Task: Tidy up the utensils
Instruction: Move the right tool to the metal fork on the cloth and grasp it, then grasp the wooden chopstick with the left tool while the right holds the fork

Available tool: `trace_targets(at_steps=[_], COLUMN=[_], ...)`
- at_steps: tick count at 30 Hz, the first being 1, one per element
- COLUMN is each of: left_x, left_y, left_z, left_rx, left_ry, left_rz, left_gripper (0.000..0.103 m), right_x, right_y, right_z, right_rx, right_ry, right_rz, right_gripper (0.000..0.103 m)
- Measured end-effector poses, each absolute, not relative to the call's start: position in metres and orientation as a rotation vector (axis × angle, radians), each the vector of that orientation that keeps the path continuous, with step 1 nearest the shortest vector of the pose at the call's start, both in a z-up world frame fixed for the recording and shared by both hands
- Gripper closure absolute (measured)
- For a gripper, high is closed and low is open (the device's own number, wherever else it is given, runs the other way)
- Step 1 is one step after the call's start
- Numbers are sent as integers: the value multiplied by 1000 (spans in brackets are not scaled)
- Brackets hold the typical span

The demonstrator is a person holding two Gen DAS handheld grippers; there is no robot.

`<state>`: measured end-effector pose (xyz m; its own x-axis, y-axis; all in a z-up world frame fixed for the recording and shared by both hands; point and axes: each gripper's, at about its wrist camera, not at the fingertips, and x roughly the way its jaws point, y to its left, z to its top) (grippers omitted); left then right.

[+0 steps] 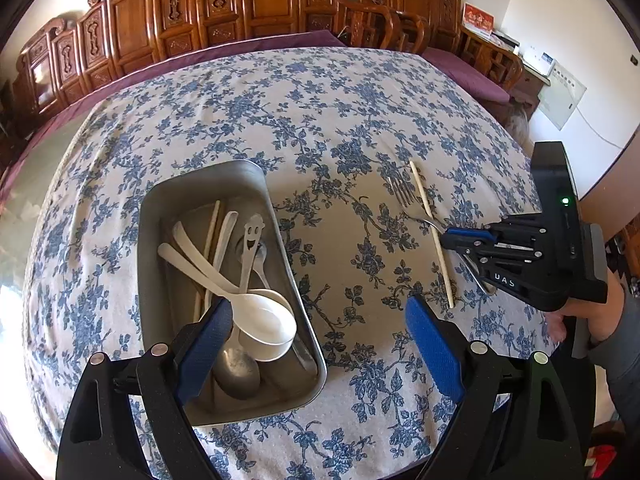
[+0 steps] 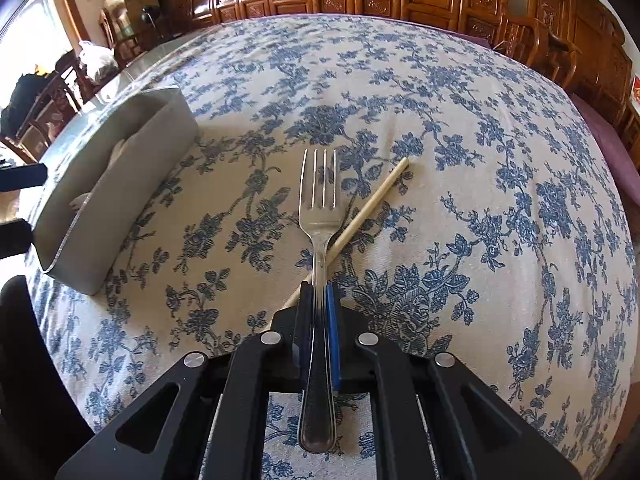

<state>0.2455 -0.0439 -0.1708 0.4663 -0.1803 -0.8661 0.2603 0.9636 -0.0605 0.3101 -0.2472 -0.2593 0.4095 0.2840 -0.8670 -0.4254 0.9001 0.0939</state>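
A metal tray [image 1: 276, 216] on the floral tablecloth holds several spoons, among them a white spoon [image 1: 260, 316] and a smiley-face metal spoon [image 1: 252, 236], plus a chopstick. My left gripper [image 1: 316, 344] is open and empty at the tray's near right corner. My right gripper [image 2: 318, 304] is shut on the handle of a metal fork [image 2: 319, 200]; the fork [image 1: 402, 192] lies right of the tray. A single chopstick [image 2: 368, 208] lies on the cloth, crossing under the fork, also in the left wrist view [image 1: 432, 232].
The tray's outer wall [image 2: 120, 196] stands left of the fork. Carved wooden chairs [image 1: 372, 28] and cabinets [image 1: 256, 0] ring the table's far side. The table edge runs close on the right [image 1: 560, 336].
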Motion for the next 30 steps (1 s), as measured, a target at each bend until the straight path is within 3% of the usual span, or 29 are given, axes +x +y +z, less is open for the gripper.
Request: trace_targets(at_steps=[13,21,26,30], left_x=[266,280,286,293], left_y=[-81,-119,-145,-164], left_z=[-183,-197,-209,-220], left_rx=[114,107,123,142], left_ry=[1068,1082,1094,1114], left_rz=[-313,-381,-424,-451], left_gripper=[18,20,46,62], right_x=[296,287,280,274], right_y=[-281,-334,-355,-367], right_z=[-213,-221,-234,-242], right_rx=[-83,-76,-65,-53], right_ry=[955,974,999,1011], right_rz=[443,353,317,299], right_gripper=[94,94,94,94])
